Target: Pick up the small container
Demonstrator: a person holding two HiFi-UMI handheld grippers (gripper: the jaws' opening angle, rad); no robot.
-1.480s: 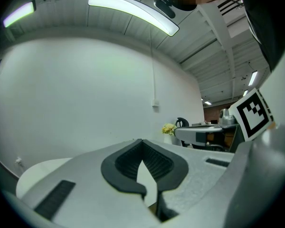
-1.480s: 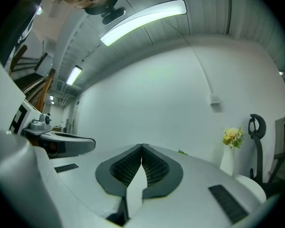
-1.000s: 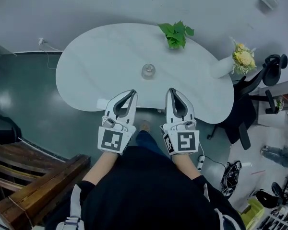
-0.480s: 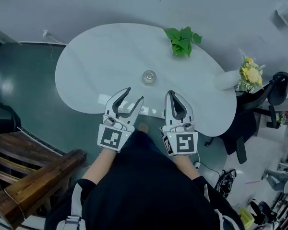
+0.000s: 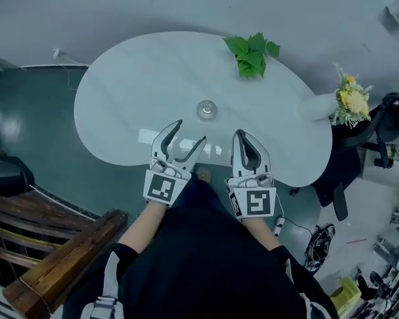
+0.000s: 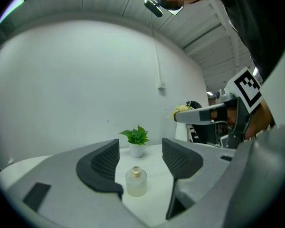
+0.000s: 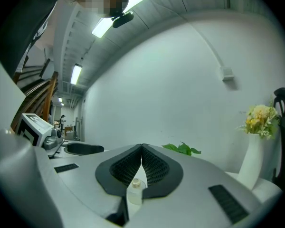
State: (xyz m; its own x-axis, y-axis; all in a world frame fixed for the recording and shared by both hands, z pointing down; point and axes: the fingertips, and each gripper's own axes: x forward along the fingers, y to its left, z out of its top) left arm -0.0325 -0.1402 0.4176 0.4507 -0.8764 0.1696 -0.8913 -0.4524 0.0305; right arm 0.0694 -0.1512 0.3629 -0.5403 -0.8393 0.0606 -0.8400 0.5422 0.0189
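Note:
The small container [image 5: 207, 109], a clear glass jar with a metal neck, stands upright near the middle of the white oval table [image 5: 126, 92]. My left gripper [image 5: 189, 132] hovers over the near table edge, short of the jar; its jaws are opening with nothing between them. In the left gripper view the container [image 6: 136, 182] shows ahead, framed by the spread pads [image 6: 102, 164] of the left gripper [image 6: 140, 146]. My right gripper [image 5: 243, 133] hangs beside it, shut and empty. The right gripper view shows that gripper [image 7: 141, 147] and the container [image 7: 134, 191] beyond the closed jaws.
A potted green plant [image 5: 251, 52] stands at the table's far side. A white vase of yellow flowers [image 5: 342, 102] sits at the right end, with a black office chair [image 5: 379, 125] behind it. A wooden bench [image 5: 46, 244] lies at the lower left.
The left gripper's jaws have gone from shut to wide apart, and it has edged slightly right toward the container. The right gripper stays shut in place.

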